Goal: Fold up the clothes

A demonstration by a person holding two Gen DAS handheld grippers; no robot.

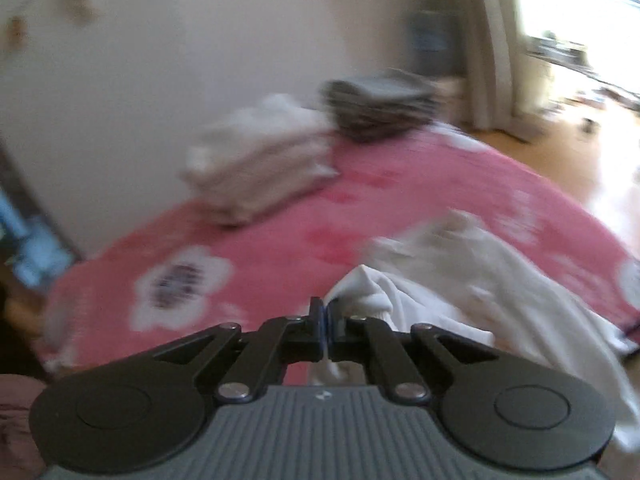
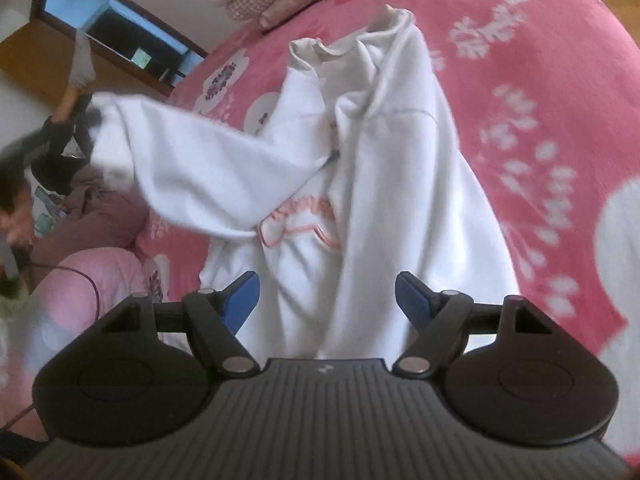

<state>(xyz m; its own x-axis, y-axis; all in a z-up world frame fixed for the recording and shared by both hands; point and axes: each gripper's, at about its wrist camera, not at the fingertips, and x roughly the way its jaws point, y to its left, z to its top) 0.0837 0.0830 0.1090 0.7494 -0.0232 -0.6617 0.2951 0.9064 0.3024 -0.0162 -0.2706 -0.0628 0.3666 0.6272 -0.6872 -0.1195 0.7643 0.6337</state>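
A white sweatshirt (image 2: 400, 168) with pink stitched lettering (image 2: 300, 216) lies crumpled on the pink flowered bedspread (image 2: 540, 80). My left gripper (image 1: 326, 314) is shut on the cuff of one sleeve, and white cloth (image 1: 360, 288) bunches out just past its fingertips. In the right wrist view that sleeve (image 2: 180, 160) is stretched up and out to the left, and its end is blurred. My right gripper (image 2: 328, 292) hovers over the sweatshirt's lower body. It is open, its blue pads (image 2: 244, 296) wide apart, with nothing gripped.
Two folded stacks sit at the bed's far side by the wall, one white (image 1: 260, 160) and one grey (image 1: 376, 108). A wooden floor (image 1: 560, 160) and a bright window lie to the right. A pink pillow (image 2: 92, 280) and a person's sock (image 2: 82, 64) are on the left.
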